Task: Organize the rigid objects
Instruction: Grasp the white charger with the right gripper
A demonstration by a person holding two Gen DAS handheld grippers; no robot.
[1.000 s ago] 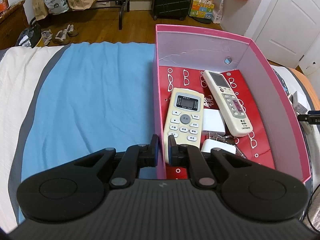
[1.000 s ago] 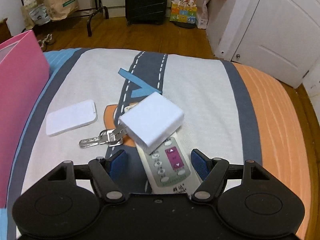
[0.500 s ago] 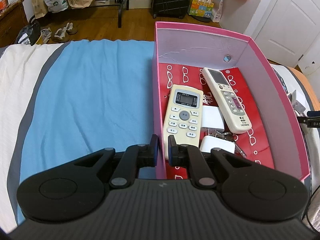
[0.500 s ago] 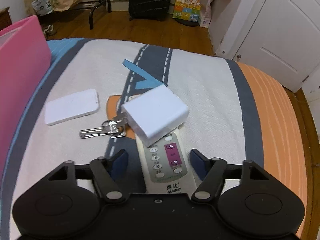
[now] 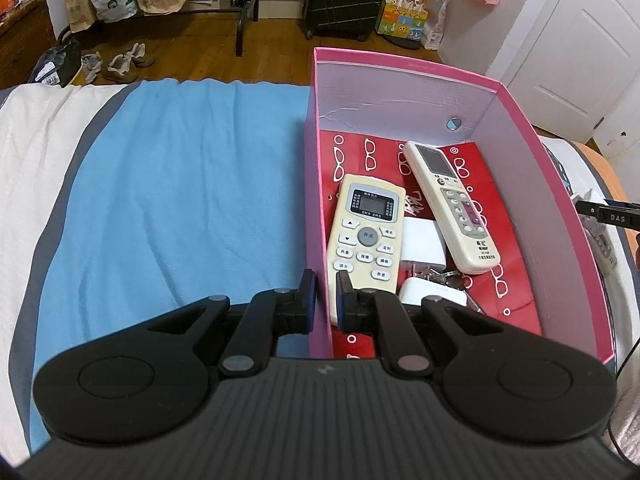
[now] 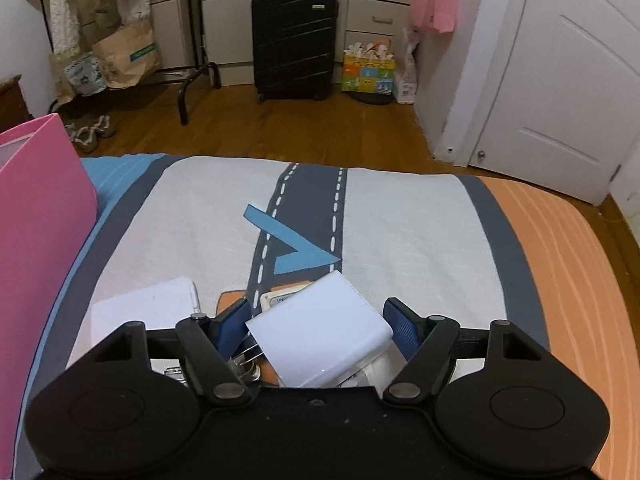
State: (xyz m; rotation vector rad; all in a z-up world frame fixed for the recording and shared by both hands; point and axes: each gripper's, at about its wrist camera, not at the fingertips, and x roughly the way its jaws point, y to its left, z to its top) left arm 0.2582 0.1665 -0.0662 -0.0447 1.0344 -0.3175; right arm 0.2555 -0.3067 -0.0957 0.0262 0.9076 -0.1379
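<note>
On the bed, a blue blanket point(image 5: 168, 184) lies at the left. Next to it stands the pink box point(image 5: 568, 216); the left gripper point(image 5: 325, 300) has its jaws pinching the box's near-left wall. Inside lie a cream air-conditioner remote point(image 5: 366, 232), a white charger point(image 5: 423, 243), some keys point(image 5: 436, 276) and a longer white remote point(image 5: 452, 204). Further right, on the road-patterned bedcover point(image 6: 420, 232), a flat white card-like slab point(image 6: 148, 312) lies beside the right gripper point(image 6: 316, 326). Its jaws are spread on either side of a white power adapter point(image 6: 324, 340), the blue pads not visibly pressing it. The adapter rests on a remote control point(image 6: 282, 296), with keys point(image 6: 248, 364) just to its left.
</note>
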